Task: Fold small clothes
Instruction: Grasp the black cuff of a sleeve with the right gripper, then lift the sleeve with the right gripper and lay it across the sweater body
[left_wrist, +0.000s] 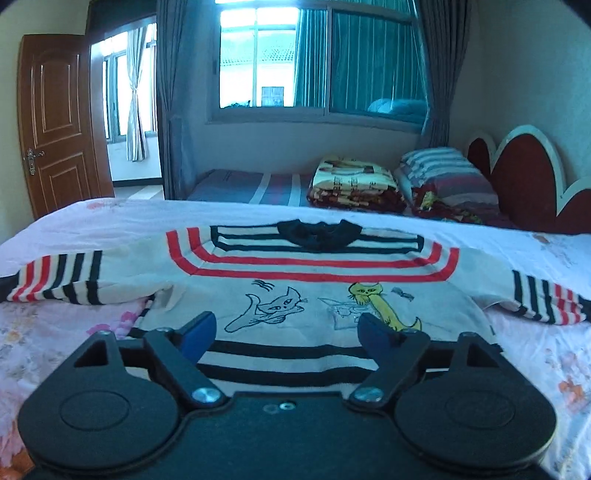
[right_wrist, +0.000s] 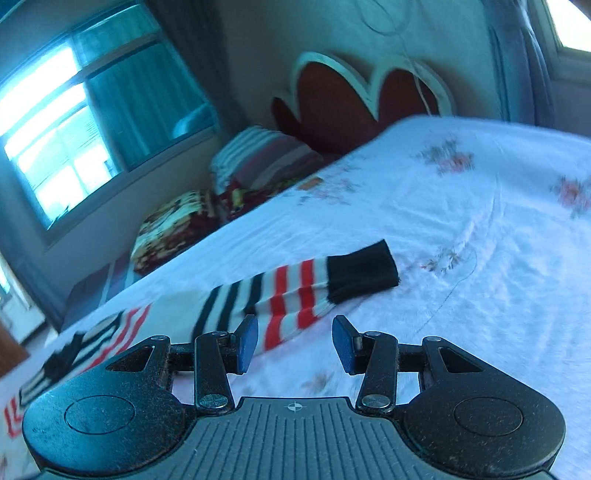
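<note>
A small white knit sweater lies face up and spread flat on the bed, with red and black stripes, a black collar and two cartoon cats on the chest. Both sleeves stretch out sideways. My left gripper is open and empty, just above the sweater's striped hem. In the right wrist view, the sweater's right sleeve with its black cuff lies on the sheet. My right gripper is open and empty, hovering just in front of that sleeve.
The bed has a white floral sheet, also seen in the right wrist view. Beyond it stands a second bed with a folded blanket, a striped pillow and a red headboard. A wooden door is at the left.
</note>
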